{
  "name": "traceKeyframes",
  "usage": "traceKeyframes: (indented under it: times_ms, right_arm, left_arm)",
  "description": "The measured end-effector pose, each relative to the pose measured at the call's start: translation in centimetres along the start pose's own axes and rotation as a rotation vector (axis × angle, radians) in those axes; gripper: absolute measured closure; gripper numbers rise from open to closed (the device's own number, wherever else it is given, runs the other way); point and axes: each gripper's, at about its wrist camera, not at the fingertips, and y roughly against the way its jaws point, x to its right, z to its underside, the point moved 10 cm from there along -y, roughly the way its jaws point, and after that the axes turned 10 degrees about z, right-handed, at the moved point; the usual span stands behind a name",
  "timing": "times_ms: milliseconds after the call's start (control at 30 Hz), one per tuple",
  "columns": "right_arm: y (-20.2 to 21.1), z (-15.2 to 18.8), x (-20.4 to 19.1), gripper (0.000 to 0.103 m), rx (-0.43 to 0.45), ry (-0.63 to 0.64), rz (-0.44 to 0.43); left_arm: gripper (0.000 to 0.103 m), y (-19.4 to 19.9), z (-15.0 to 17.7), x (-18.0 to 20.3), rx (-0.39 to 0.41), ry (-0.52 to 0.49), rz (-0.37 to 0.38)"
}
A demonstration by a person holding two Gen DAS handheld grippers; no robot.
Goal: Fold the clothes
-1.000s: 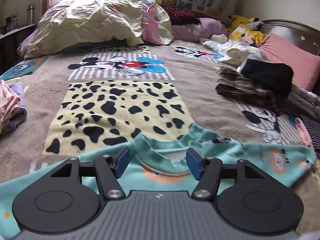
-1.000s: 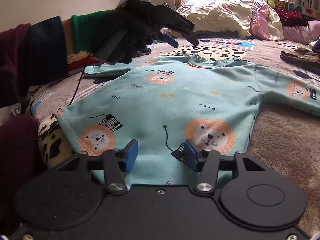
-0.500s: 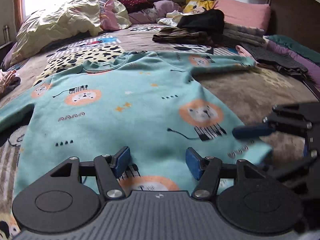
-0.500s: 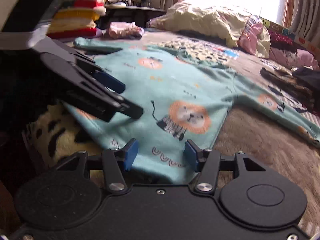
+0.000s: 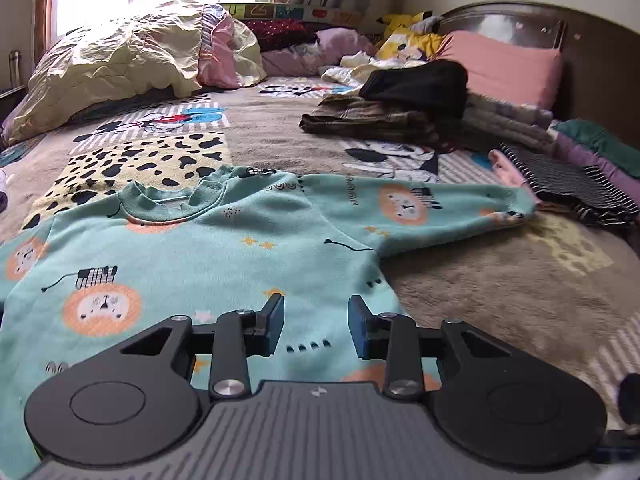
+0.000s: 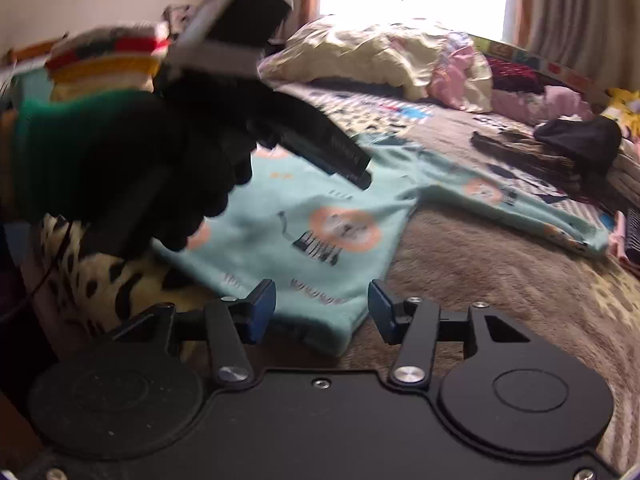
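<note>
Looking along the left wrist view, the teal sweater [image 5: 208, 264] is seen spread flat on the blanket [image 5: 500, 292], front up, with the neckline at 11 o'clock and one sleeve [image 5: 432, 212] running out toward 2 o'clock. The body's long axis is judged to run from 6 to 12 o'clock. The left gripper [image 5: 316, 326] is held over the lower body of the sweater, jaws parted wide, nothing between them; contact with the cloth cannot be confirmed. Folded piles [image 5: 400, 116] are noted at 1 o'clock, well apart.

In the right wrist view, the hem corner of the sweater [image 6: 332, 320] is found directly ahead, at 12 o'clock, lying between the blue pads. The right gripper [image 6: 322, 310] is wide open and empty; whether the pads touch the fabric cannot be told. The gloved hand [image 6: 132, 184] carrying the other gripper is seen at 10 o'clock, blurred, above the sweater.

The hem corner is judged nearer to the right gripper; the outstretched sleeve lies on that same side, at 2 o'clock.
</note>
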Motion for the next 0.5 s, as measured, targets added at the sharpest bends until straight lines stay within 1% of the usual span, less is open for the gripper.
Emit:
traceKeyframes:
  times_ms: [33,67,100,133,167,233,333,500]
  right_arm:
    - [0.4,-0.5,1.6,0.050,0.035,-0.080,0.016]
    - [0.7,-0.8,3.3,0.050,0.065,-0.161,0.032]
    - [0.8,-0.8,5.2,0.049,0.085,-0.248,0.050]
    - [0.7,-0.7,6.9,0.048,0.096,-0.328,0.066]
    - [0.4,-0.3,8.2,0.048,0.089,-0.387,0.079]
    - [-0.2,0.4,10.0,0.048,0.073,-0.469,0.098]
    - [-0.9,0.8,10.4,0.048,0.053,-0.488,0.107]
    - [-1.0,0.5,9.2,0.048,0.057,-0.438,0.097]
  left_arm:
    - [0.072,-1.0,0.4,0.6,-0.034,-0.002,0.017]
    - [0.072,-1.9,0.9,1.3,-0.071,-0.005,0.039]
    - [0.072,-1.5,1.4,2.6,-0.070,-0.079,0.024]
    - [0.078,-0.9,1.9,3.9,-0.065,-0.160,0.006]
    - [0.078,-0.3,2.3,5.2,-0.060,-0.241,-0.012]
    - [0.078,1.0,3.7,5.9,-0.048,-0.244,-0.030]
    - [0.078,2.8,5.7,7.1,-0.030,-0.235,-0.048]
    - [0.078,5.3,8.4,9.8,-0.035,-0.318,-0.035]
